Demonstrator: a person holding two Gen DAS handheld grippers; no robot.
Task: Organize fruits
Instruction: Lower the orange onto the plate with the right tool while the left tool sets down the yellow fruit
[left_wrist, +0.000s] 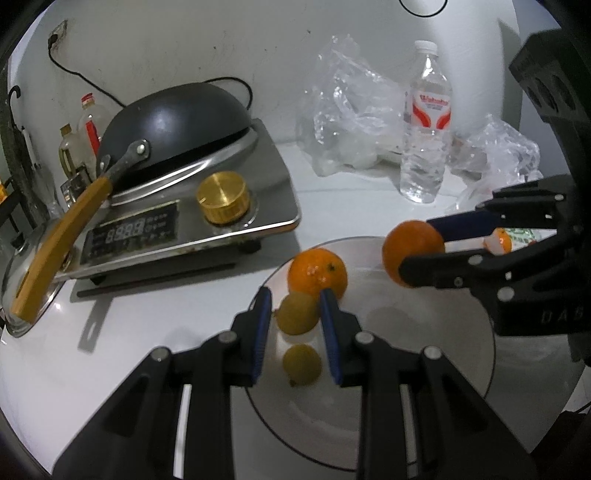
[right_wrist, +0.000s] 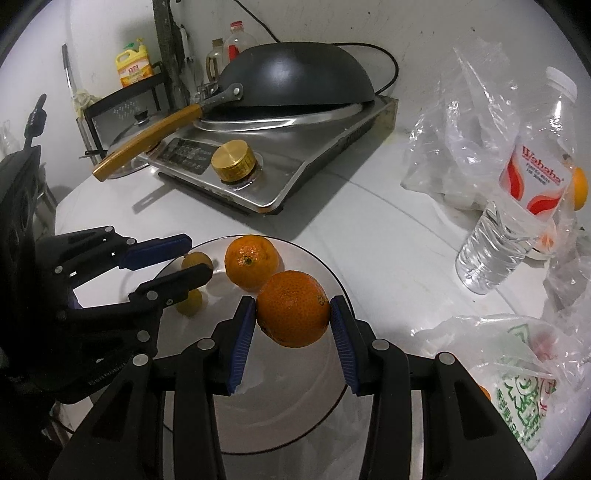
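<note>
A round metal plate (left_wrist: 424, 325) (right_wrist: 321, 387) lies on the white counter. On it sit one orange (left_wrist: 317, 272) (right_wrist: 252, 261) and two small yellow-green fruits (left_wrist: 298, 313) (left_wrist: 302, 363), also in the right wrist view (right_wrist: 197, 261) (right_wrist: 190, 302). My left gripper (left_wrist: 295, 301) (right_wrist: 195, 256) is open and empty above the nearer small fruits. My right gripper (right_wrist: 292, 308) (left_wrist: 419, 245) is shut on a second orange (right_wrist: 293, 308) (left_wrist: 412, 251) and holds it over the plate.
An induction cooker (left_wrist: 192, 218) (right_wrist: 280, 162) with an upturned black wok (left_wrist: 173, 118) and a brass knob (left_wrist: 223, 201) stands at the back left. A water bottle (left_wrist: 424, 125) (right_wrist: 517, 206) and plastic bags (left_wrist: 354, 107) (right_wrist: 517, 369) lie to the right. A glass lid (left_wrist: 26, 280) lies at the left.
</note>
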